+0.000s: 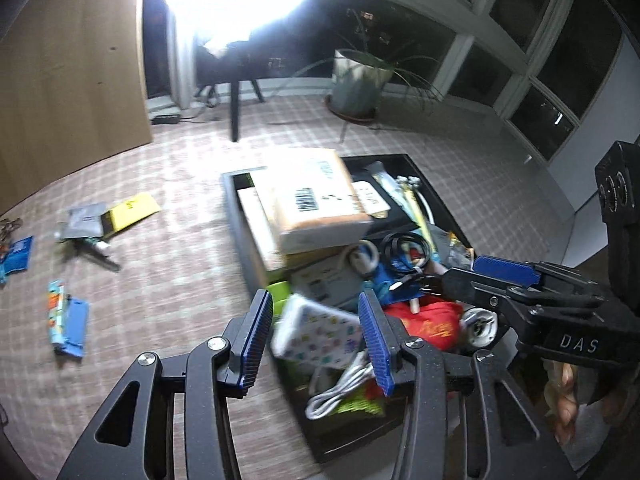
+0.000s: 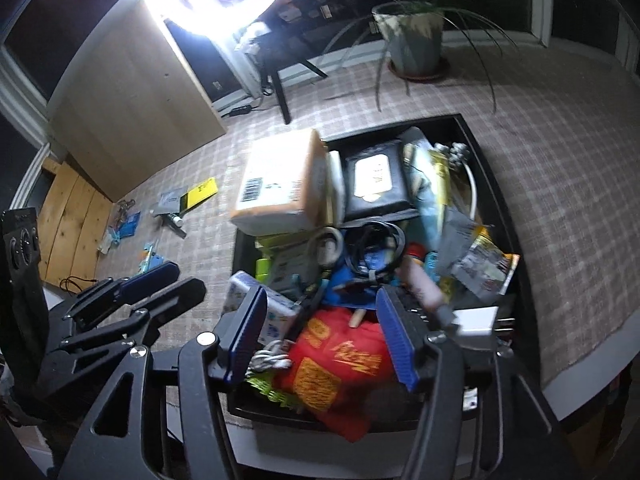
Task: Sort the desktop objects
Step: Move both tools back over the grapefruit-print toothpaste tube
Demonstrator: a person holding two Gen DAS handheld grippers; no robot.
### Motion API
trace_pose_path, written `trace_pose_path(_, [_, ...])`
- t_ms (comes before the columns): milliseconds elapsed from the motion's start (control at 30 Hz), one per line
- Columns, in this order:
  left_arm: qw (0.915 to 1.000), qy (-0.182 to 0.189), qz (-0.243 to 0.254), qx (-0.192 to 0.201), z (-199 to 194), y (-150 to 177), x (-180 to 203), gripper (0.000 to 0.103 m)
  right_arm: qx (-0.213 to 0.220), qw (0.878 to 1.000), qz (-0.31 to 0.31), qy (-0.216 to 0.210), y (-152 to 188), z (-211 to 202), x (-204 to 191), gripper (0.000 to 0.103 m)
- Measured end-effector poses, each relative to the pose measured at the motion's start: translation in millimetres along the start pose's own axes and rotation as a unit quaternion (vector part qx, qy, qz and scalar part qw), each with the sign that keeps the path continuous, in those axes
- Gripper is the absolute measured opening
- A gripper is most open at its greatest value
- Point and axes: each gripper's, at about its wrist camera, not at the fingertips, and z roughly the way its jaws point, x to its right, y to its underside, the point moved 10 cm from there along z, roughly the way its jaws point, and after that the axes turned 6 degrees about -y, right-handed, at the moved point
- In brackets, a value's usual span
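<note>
A black tray on the checked tablecloth is piled with objects: a cardboard parcel, cables, a red packet, a white patterned pack and a white cable. My left gripper is open, its jaws either side of the patterned pack over the tray's near left corner. My right gripper is open above the red packet in the tray. It shows in the left wrist view at right. The patterned pack lies beside the right gripper's left finger.
Loose items lie on the cloth left of the tray: a yellow card, a grey pouch, blue packets. A potted plant, a ring light stand and a wooden panel stand at the back.
</note>
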Motion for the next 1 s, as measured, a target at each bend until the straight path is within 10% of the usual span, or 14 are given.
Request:
trace_pose_path(567, [0.9889, -0.067, -0.12, -0.056, 16.1, 52.6, -206.6, 0.043, -0.045, 0.997, -0.02, -0.062, 12.3, 73.8, -122.3, 0.061])
trace_pose_path(1000, [0.9733, -0.036, -0.202, -0.102, 50.2, 97.2, -322.4, 0.042, -0.124, 0.98, 0.007, -0.153, 5.6, 184.8, -239.7, 0.061])
